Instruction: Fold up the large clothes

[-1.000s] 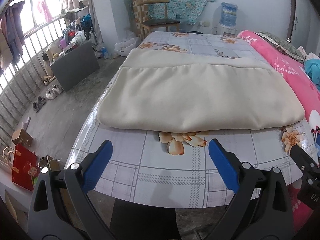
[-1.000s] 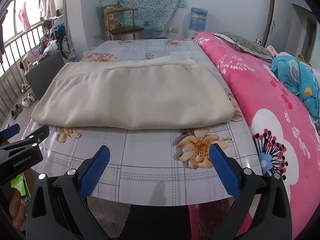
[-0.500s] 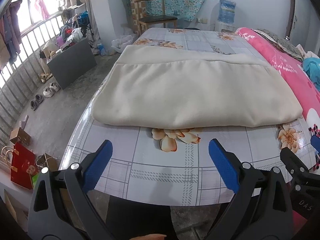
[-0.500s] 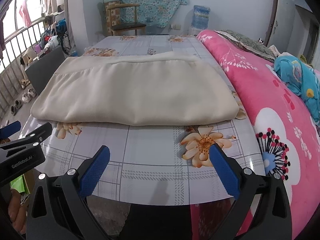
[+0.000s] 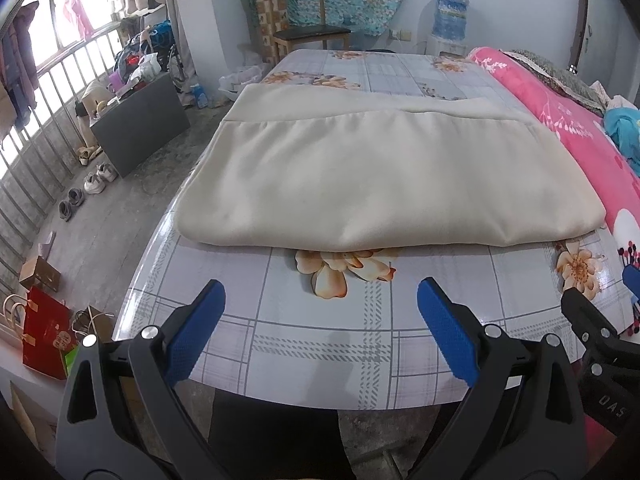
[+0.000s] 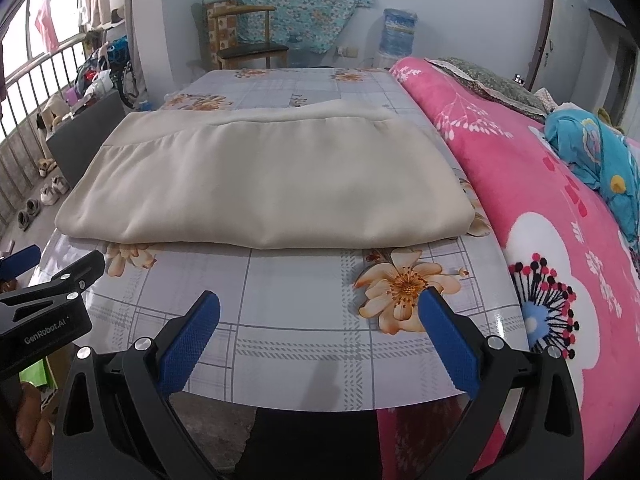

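Note:
A large cream garment (image 5: 380, 176) lies folded into a flat rectangle on the flowered tablecloth of the table (image 5: 320, 336); it also shows in the right wrist view (image 6: 264, 188). My left gripper (image 5: 320, 300) is open and empty, hovering over the table's near edge, short of the garment's near fold. My right gripper (image 6: 318, 312) is open and empty, also over the near edge. Each gripper shows at the side of the other's view: the right one (image 5: 600, 332) and the left one (image 6: 44, 304).
A pink flowered blanket (image 6: 540, 200) on a bed borders the table's right side, with a blue cloth (image 6: 592, 148) on it. A chair (image 5: 308, 32) and water bottle (image 5: 450, 16) stand behind. Left, on the floor, are a dark box (image 5: 140, 124), shoes (image 5: 94, 180) and a red bag (image 5: 44, 332).
Both grippers have drawn slightly nearer to the garment over the table; the folded garment looks larger in both views. Both stayed open and empty.

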`<state>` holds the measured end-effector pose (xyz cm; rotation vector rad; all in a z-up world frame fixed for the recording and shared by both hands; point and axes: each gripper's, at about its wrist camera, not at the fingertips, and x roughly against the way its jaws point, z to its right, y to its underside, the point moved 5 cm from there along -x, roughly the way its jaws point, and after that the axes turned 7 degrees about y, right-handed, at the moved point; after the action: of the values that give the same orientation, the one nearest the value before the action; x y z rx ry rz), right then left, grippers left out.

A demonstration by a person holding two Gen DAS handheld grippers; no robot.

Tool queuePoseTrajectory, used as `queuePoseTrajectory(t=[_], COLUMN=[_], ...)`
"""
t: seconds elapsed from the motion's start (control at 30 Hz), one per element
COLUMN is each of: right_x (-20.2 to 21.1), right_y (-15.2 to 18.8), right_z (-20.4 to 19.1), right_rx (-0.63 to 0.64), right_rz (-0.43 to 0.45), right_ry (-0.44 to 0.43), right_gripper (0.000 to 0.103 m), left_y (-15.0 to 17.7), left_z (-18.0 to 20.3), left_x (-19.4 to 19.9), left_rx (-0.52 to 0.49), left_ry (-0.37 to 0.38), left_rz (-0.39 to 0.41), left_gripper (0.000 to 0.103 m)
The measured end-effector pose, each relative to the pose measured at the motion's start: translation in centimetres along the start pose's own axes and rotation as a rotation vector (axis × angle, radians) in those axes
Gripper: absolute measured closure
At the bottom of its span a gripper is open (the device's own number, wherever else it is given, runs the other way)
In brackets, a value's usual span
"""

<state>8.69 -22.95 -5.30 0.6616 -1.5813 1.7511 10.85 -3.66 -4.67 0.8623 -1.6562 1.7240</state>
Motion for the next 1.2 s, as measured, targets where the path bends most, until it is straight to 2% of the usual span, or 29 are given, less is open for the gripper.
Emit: queuePoseTrajectory(t=[0.2,1.2], right_x=[-0.32,-0.15], right_y=[-0.11,-0.41], right_z=[0.5,0.75], right_rx=[-0.009,-0.018], right_rz=[-0.004,-0.003], right_ry=[0.0,0.004], right_gripper=[0.006,0.006], left_y=[0.12,0.13], left_z=[0.18,0.63], left_x=[-0.54,-0.42], left_rx=[0.002,-0.021], left_ry=[-0.004,-0.003], left_rz=[-0.022,-0.02], left_gripper=[0.01,0.01])
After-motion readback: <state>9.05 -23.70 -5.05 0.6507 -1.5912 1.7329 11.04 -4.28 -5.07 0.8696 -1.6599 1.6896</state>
